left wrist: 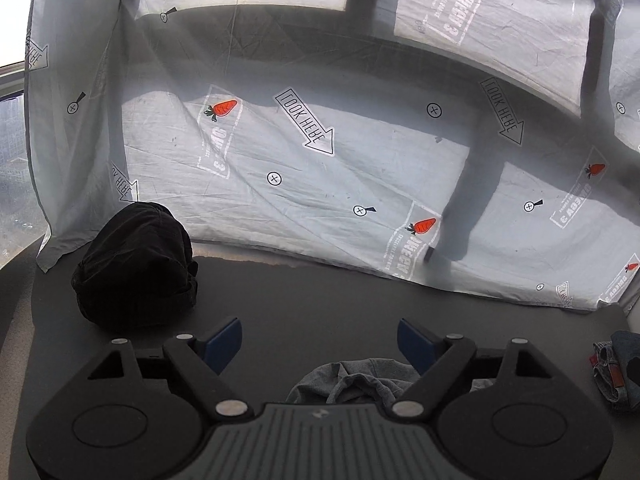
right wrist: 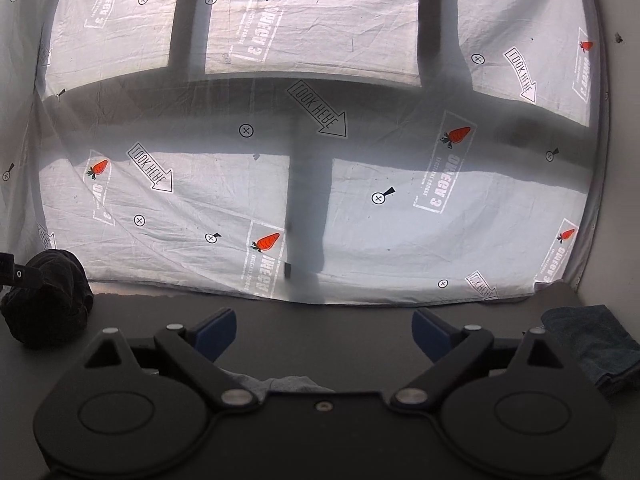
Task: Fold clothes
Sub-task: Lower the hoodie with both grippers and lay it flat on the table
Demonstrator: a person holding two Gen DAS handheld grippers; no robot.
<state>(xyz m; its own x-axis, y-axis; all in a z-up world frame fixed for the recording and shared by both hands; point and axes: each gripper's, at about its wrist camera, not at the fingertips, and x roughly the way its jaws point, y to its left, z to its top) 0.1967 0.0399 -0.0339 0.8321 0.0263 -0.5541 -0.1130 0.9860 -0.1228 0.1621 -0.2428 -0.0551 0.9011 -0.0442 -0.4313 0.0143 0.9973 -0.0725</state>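
A crumpled grey garment (left wrist: 356,384) lies on the dark table (left wrist: 312,304), right below my left gripper (left wrist: 320,340), which is open and empty above it. A strip of the same garment (right wrist: 276,384) shows under my right gripper (right wrist: 324,332), also open and empty. A bunched black garment (left wrist: 136,268) sits at the left of the table, apart from both grippers; it also shows in the right wrist view (right wrist: 48,300). Most of the grey garment is hidden by the gripper bodies.
A folded blue denim piece (left wrist: 618,368) lies at the table's right edge; it also shows in the right wrist view (right wrist: 592,348). A white printed sheet (left wrist: 320,140) with carrots and arrows hangs behind the table. A window is at the far left.
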